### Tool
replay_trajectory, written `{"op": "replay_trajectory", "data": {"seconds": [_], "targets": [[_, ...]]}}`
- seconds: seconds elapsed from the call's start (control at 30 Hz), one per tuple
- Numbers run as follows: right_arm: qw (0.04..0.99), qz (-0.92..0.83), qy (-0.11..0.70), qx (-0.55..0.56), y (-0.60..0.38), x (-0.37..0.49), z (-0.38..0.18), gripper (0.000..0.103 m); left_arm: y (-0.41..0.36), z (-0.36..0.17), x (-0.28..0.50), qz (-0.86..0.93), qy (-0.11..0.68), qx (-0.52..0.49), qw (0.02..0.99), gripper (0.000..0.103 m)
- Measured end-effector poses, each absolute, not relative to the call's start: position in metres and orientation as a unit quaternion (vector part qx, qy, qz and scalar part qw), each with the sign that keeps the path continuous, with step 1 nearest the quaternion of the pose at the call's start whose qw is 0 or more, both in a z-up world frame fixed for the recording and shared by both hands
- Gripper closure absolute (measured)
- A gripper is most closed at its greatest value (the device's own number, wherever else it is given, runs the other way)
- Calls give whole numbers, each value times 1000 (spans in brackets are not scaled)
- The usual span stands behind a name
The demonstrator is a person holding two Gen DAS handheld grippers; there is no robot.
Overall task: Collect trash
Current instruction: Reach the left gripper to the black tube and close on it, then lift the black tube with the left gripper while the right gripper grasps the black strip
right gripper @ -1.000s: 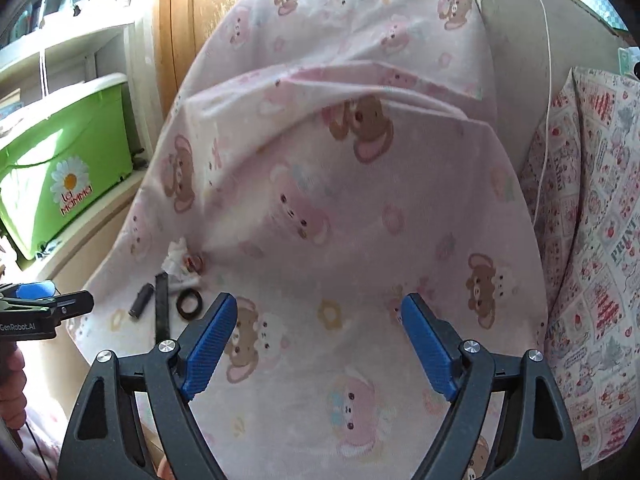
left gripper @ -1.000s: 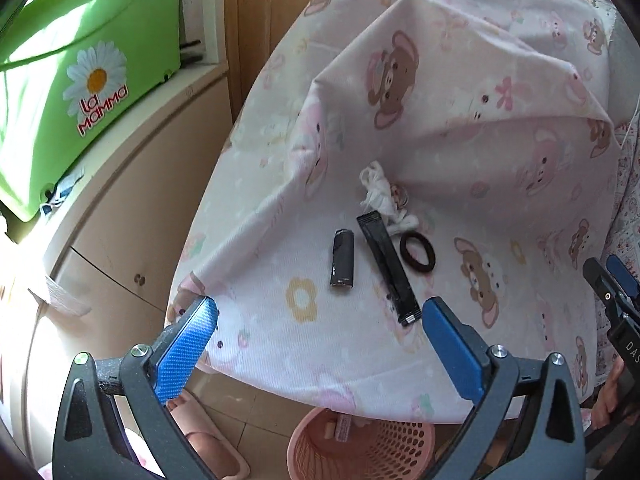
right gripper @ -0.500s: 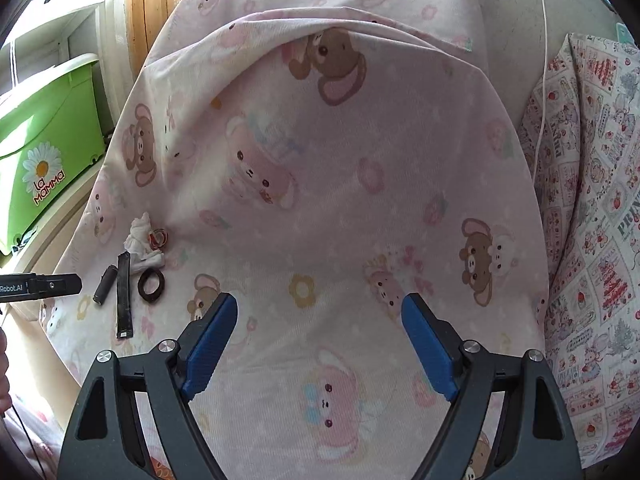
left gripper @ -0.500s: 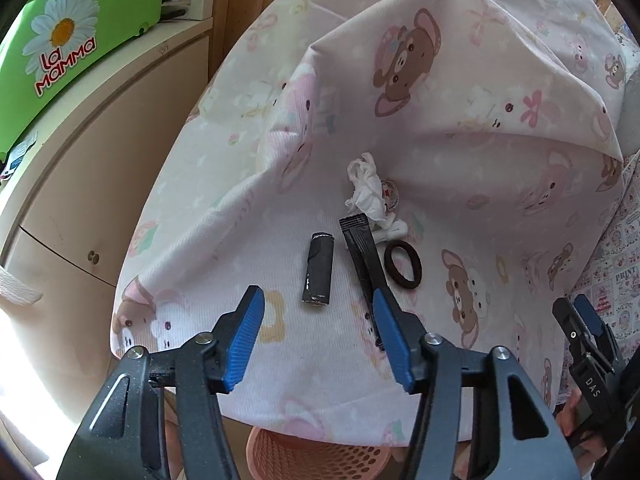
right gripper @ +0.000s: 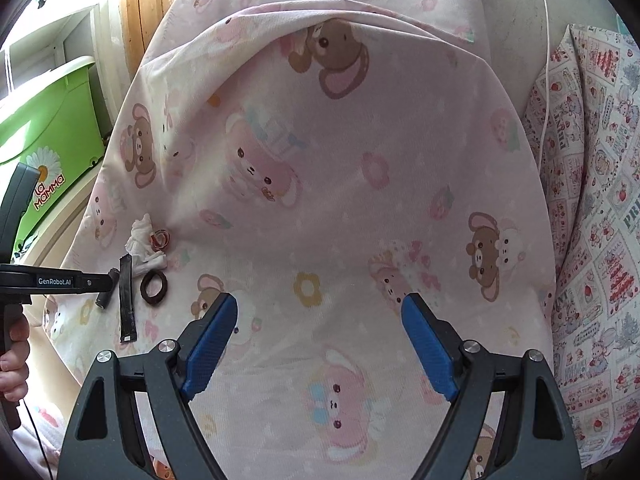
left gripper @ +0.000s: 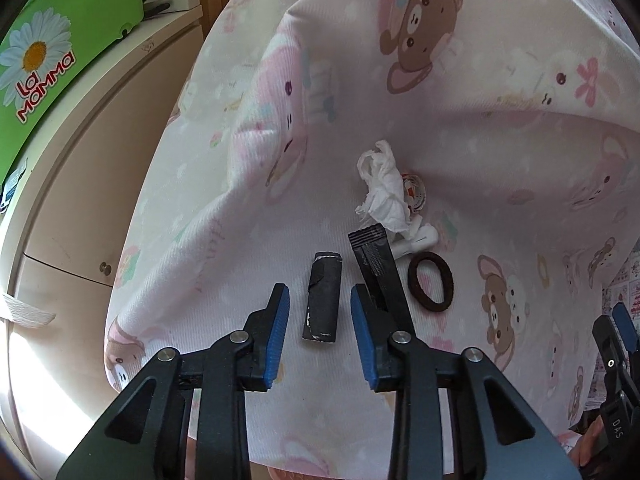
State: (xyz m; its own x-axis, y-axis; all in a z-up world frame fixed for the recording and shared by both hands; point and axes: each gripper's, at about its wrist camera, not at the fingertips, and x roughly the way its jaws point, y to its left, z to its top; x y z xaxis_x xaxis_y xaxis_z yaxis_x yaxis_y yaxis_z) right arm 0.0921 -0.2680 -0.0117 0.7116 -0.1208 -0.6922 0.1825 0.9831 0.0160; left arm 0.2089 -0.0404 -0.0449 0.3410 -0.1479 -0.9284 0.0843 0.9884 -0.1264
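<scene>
On the pink bear-print sheet (left gripper: 460, 112) lies a small pile of trash. It holds a short black tube (left gripper: 322, 300), a long black sachet (left gripper: 378, 272), a dark hair tie (left gripper: 431, 282) and a crumpled white tissue (left gripper: 380, 188). My left gripper (left gripper: 320, 296) points down over the black tube. Its jaws are closing, with the tube between the blue pads and a gap on each side. The right gripper (right gripper: 320, 312) stands open over bare sheet, well right of the pile (right gripper: 136, 272).
A green "La Mamma" box (left gripper: 60, 40) sits on a cream cabinet (left gripper: 100, 200) left of the bed. A patterned pillow (right gripper: 592, 200) and a white cable (right gripper: 544, 60) are at the right. A hand (right gripper: 14, 356) holds the left gripper's handle.
The left gripper has come down and forward onto the black tube, and its jaws have narrowed from wide apart to just outside the tube. The right gripper has hardly moved.
</scene>
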Motion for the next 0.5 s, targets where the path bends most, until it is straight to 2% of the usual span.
{"op": "replay_trajectory", "data": {"seconds": [0.2, 0.5], "targets": [[925, -77, 371, 37, -261, 95, -12, 17, -45, -47, 206, -74, 567, -18, 820, 91], [928, -74, 365, 32, -253, 94, -11, 17, -37, -14, 178, -87, 530, -31, 843, 92]]}}
